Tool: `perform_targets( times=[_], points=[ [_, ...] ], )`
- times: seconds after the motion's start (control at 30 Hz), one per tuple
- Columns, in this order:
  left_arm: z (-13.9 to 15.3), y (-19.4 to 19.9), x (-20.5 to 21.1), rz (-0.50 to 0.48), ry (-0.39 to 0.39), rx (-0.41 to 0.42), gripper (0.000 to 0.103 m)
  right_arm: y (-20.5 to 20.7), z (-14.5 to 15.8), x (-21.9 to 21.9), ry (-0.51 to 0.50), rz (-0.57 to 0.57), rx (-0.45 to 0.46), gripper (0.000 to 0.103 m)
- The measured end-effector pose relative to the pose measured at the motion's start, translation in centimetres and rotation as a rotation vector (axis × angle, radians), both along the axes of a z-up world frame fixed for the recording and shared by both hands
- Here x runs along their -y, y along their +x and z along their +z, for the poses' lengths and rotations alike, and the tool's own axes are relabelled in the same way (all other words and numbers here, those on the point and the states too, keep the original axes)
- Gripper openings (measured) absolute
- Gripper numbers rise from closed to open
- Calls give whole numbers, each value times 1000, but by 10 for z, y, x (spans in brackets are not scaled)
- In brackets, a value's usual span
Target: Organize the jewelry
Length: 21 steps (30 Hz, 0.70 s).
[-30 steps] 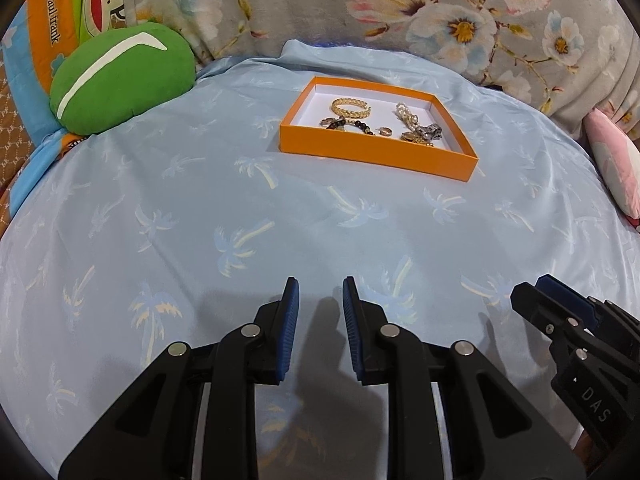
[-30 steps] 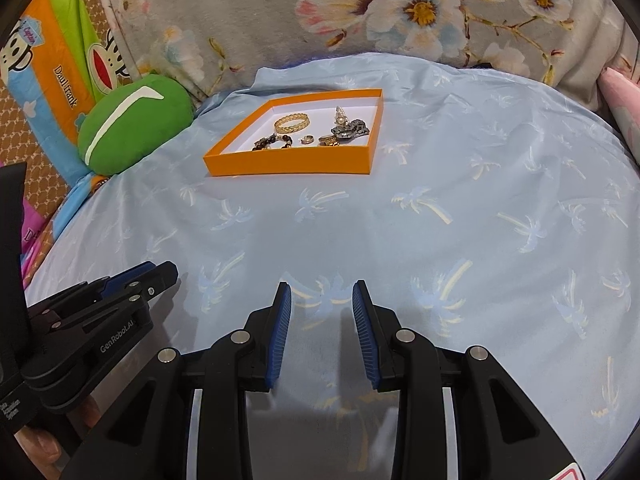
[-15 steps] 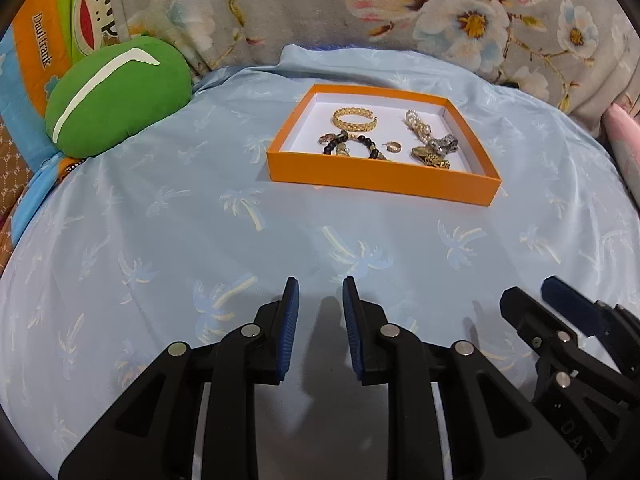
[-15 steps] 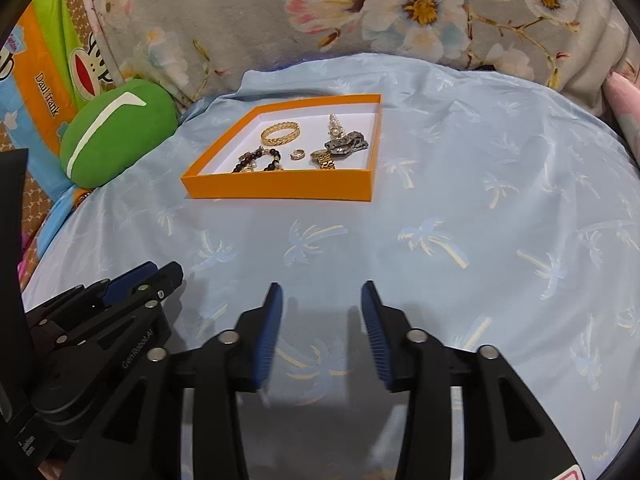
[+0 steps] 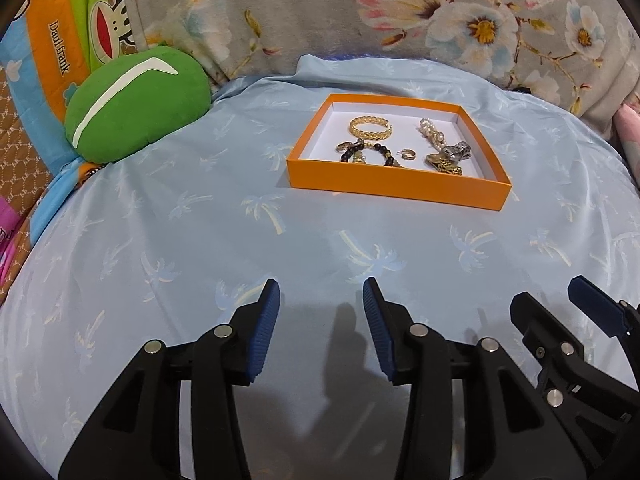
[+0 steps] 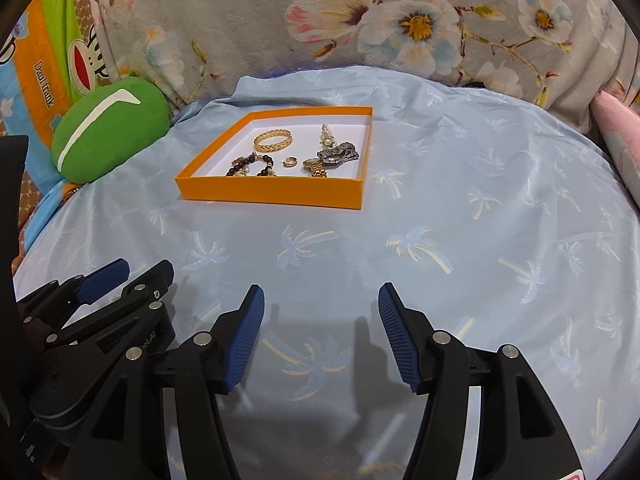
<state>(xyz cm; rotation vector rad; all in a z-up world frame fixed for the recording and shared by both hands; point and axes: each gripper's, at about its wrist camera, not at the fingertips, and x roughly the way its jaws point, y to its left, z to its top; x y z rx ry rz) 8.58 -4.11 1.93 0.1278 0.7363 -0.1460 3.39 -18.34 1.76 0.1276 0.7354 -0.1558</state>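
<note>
Closest to me, my left claw (image 5: 320,320) is open a fair way and holds nothing. My right claw (image 6: 320,328) is open wider and is empty too. Both hang over the blue sheet (image 5: 200,240) with its pale palm trees, side by side.

Farther out on the sheet sits the orange box (image 5: 396,186), white inside, well apart from both claws. In it I see a gold bangle (image 5: 370,128) at the back and a dark bead bracelet (image 5: 366,154) in front of it. A small gold ring (image 5: 408,155) lies beside the beads. A pearl string (image 5: 430,134) leads to a heap of gold and grey watches (image 5: 450,158) on the right.

Left of the box is a green pillow (image 5: 136,108). Behind it all is a grey flowered blanket (image 5: 440,20).
</note>
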Motion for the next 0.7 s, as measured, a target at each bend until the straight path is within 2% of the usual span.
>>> perform_targets(
  times=[0.7],
  points=[
    [-2,2,-2,16,16,-10,42,2,-2,-1,-21,-16,-17,63]
  ],
)
